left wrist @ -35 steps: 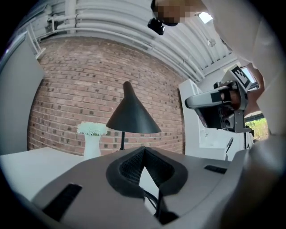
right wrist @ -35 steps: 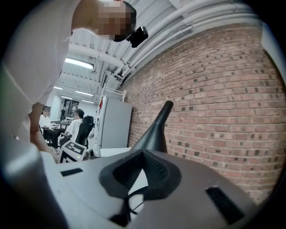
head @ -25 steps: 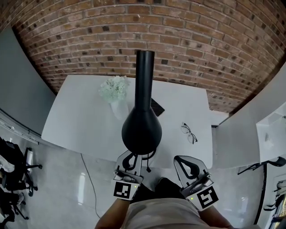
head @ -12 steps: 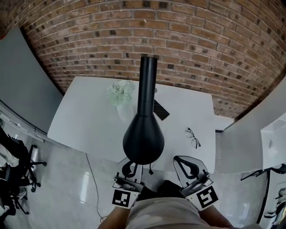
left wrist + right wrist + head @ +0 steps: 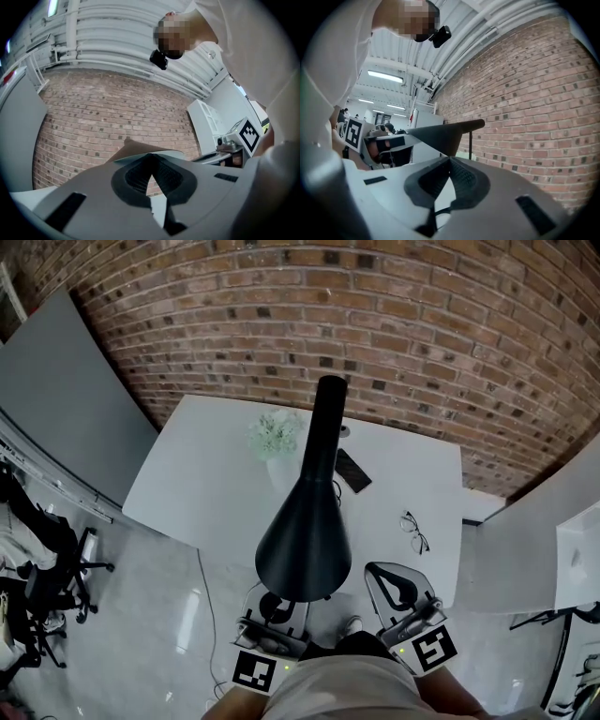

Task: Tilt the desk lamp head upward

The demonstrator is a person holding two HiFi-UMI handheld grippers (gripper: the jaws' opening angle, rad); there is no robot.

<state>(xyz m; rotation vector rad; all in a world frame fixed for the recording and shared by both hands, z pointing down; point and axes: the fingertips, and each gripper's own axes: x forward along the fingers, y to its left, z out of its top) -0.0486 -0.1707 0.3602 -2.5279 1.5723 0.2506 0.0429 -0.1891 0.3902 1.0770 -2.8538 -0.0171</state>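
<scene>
**Left gripper under the lamp shade, right gripper idle**

Since a second ago the left gripper (image 5: 273,607) has slipped further beneath the black cone-shaped metal desk lamp head (image 5: 305,540). That head now shows as a cone with a flat rim, where it showed as a rounded bulb.

Both grippers are held off the near edge of the white rectangular table (image 5: 202,484), pointing away from the person.

In the left gripper view the jaws meet at their tips, right at the shade's rim. Whether the rim is pinched between them does not show.

The right gripper (image 5: 389,579) sits to the right of the shade, clear of it. Its jaws are closed tip to tip on nothing.

The lamp head hangs above the table. Its wide mouth overhangs the table's near edge and its narrow neck reaches over the table's far half. Its long axis runs from the near edge towards the red brick wall (image 5: 422,352) behind the table. In the right gripper view it lies along rather than upright, on a thin dark stem (image 5: 470,145).
</scene>
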